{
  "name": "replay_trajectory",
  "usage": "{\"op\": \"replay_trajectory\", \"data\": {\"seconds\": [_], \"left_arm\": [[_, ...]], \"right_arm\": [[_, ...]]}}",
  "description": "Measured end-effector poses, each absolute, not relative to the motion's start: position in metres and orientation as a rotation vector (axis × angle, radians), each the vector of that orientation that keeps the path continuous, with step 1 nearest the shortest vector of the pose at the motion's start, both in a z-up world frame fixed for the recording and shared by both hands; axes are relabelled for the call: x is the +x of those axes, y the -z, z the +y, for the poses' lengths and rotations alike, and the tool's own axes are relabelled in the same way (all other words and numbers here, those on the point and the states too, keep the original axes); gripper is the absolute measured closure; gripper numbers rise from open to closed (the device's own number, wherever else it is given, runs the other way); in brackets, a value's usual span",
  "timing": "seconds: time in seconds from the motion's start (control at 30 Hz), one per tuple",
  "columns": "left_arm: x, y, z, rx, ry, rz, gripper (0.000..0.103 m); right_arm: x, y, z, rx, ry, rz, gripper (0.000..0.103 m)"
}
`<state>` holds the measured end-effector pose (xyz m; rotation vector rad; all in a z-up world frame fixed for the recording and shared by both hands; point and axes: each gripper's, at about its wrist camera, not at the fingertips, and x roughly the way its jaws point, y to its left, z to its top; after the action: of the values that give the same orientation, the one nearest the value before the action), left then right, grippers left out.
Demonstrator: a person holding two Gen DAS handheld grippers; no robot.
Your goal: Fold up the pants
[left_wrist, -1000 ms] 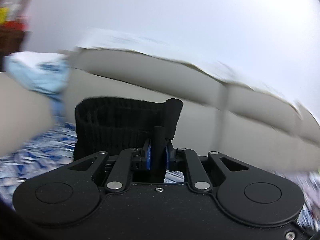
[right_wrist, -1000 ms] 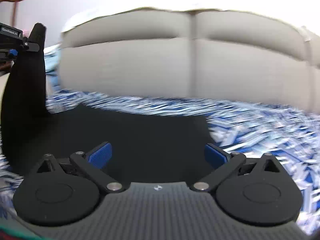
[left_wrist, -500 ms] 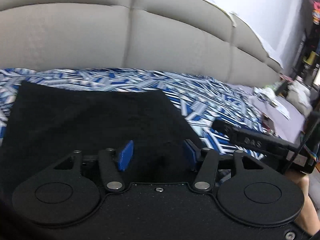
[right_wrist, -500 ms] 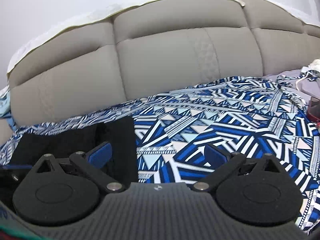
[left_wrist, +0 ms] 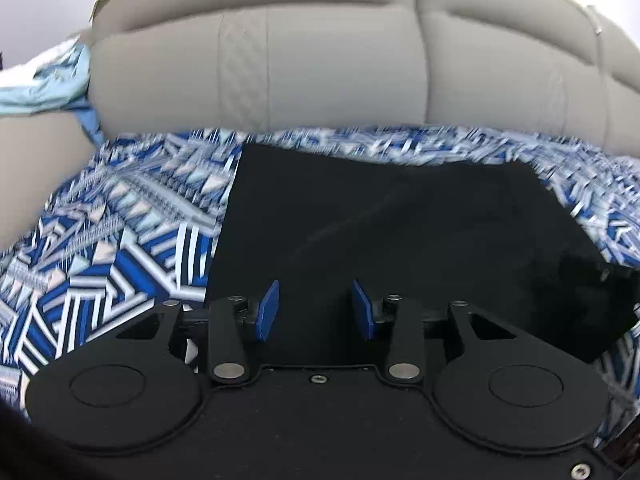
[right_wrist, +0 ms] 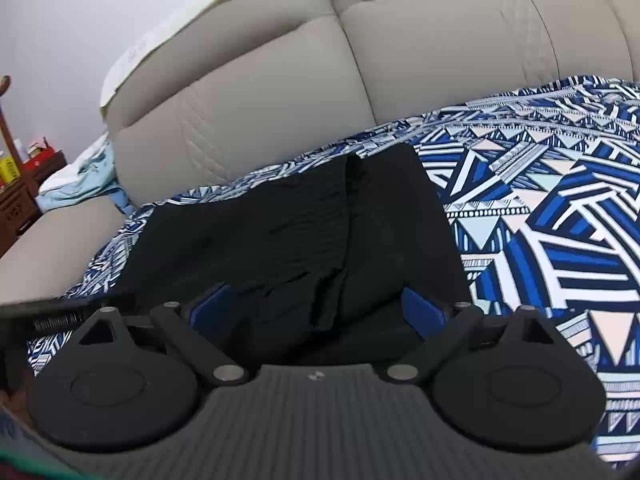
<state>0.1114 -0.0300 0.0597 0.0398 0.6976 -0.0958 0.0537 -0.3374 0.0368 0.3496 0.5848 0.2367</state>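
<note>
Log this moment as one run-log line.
task: fold pants | pants: folded, flat on patterned sheet | left gripper: open, empty | right gripper: open, empty

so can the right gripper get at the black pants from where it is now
Probably yes. The right gripper is open, with the near edge of the black pants bunched up between its fingers. Nothing lies across the pants on the patterned bedspread, so closing should catch the fabric.
</note>
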Motion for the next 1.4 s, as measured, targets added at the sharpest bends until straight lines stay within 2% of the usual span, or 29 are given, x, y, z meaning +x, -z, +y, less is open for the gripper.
{"op": "replay_trajectory", "data": {"seconds": [0.07, 0.23, 0.37, 0.43, 0.53, 0.67, 0.77, 0.87, 0.9, 1.07, 1.13, 1.4], "left_arm": [[0.114, -0.050, -0.027, 0.020, 0.092, 0.715, 0.065], [0.113, -0.045, -0.023, 0.004, 0.099, 0.708, 0.065], [0.113, -0.046, -0.025, 0.012, 0.103, 0.704, 0.064], [0.113, -0.046, -0.026, 0.011, 0.103, 0.704, 0.064], [0.109, -0.057, -0.027, -0.033, 0.091, 0.720, 0.068], [0.093, -0.068, -0.028, -0.059, 0.123, 0.687, 0.067], [0.093, -0.059, -0.030, -0.043, 0.117, 0.724, 0.068], [0.097, -0.063, -0.022, -0.111, 0.120, 0.724, 0.068], [0.100, -0.066, -0.020, -0.121, 0.122, 0.716, 0.068], [0.126, -0.092, -0.020, -0.060, 0.115, 0.633, 0.068], [0.146, -0.098, -0.022, -0.036, 0.123, 0.621, 0.068], [0.226, -0.076, -0.051, 0.021, 0.162, 0.704, 0.070]], "right_arm": [[0.057, -0.037, -0.333, 0.341, -0.218, 0.577, 0.008], [0.065, -0.035, -0.323, 0.310, -0.140, 0.562, 0.033], [0.067, -0.035, -0.318, 0.289, -0.122, 0.546, 0.044], [0.065, -0.035, -0.318, 0.268, -0.106, 0.532, 0.072], [0.053, -0.041, -0.322, 0.286, -0.079, 0.458, 0.081], [0.029, -0.052, -0.304, 0.060, 0.063, 0.306, 0.082], [0.042, -0.042, -0.311, 0.029, 0.120, 0.440, 0.077], [0.047, -0.040, -0.326, 0.108, 0.111, 0.483, 0.064], [0.044, -0.042, -0.329, 0.111, 0.101, 0.467, 0.051], [0.042, -0.056, -0.336, 0.067, 0.120, 0.404, 0.036], [0.043, -0.067, -0.343, 0.074, 0.122, 0.374, 0.027], [0.112, -0.074, -0.357, 0.096, 0.002, 0.496, 0.026]]}}
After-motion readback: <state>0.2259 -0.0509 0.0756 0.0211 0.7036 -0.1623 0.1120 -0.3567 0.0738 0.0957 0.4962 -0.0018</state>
